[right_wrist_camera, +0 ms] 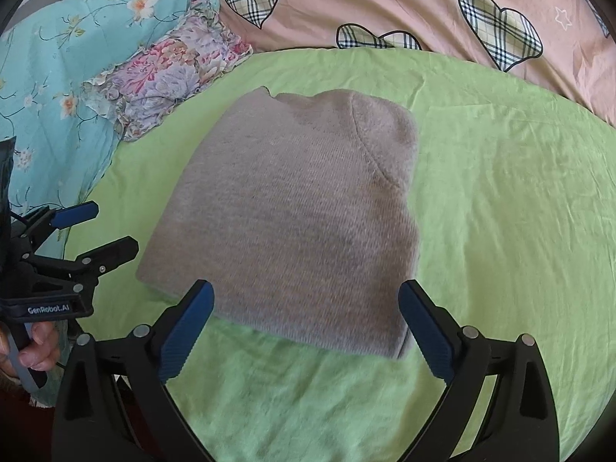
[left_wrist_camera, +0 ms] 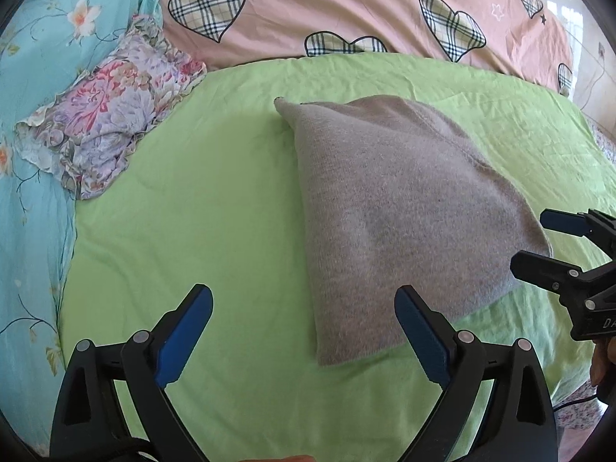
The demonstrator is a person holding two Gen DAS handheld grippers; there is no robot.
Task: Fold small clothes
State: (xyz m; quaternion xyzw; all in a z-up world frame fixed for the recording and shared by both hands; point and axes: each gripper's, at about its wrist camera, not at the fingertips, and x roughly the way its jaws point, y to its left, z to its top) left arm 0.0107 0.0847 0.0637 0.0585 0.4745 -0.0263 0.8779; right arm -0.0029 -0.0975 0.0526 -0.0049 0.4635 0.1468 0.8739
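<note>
Left wrist view: folded grey knit garment (left_wrist_camera: 389,208) lies flat on green sheet (left_wrist_camera: 215,208), right of centre, near corner just beyond the right finger.
Right wrist view: same garment (right_wrist_camera: 292,223) dead centre, near hem just past both fingertips.
Garment edges: near hem straight, left corner points toward the other gripper; far edge shows a small notch and a curved seam at far right.
Open room: bare green sheet wide on the right side of the garment (right_wrist_camera: 500,192) and in front of it; also a broad bare strip on its left.
Boundaries: pink heart-print quilt (left_wrist_camera: 346,4) along the far edge; teal floral cover (left_wrist_camera: 34,77) on the left; floral ruffled cloth (left_wrist_camera: 115,107) bunched at far left, apart from the garment.
Left gripper (left_wrist_camera: 304,331): jaws spread wide, nothing between the blue pads, clear of the fabric.
Right gripper (right_wrist_camera: 306,327): jaws spread wide, empty, fingertips straddle the near hem from above; contact not evident.
Hand: fingers (right_wrist_camera: 34,342) on the left gripper's handle.
</note>
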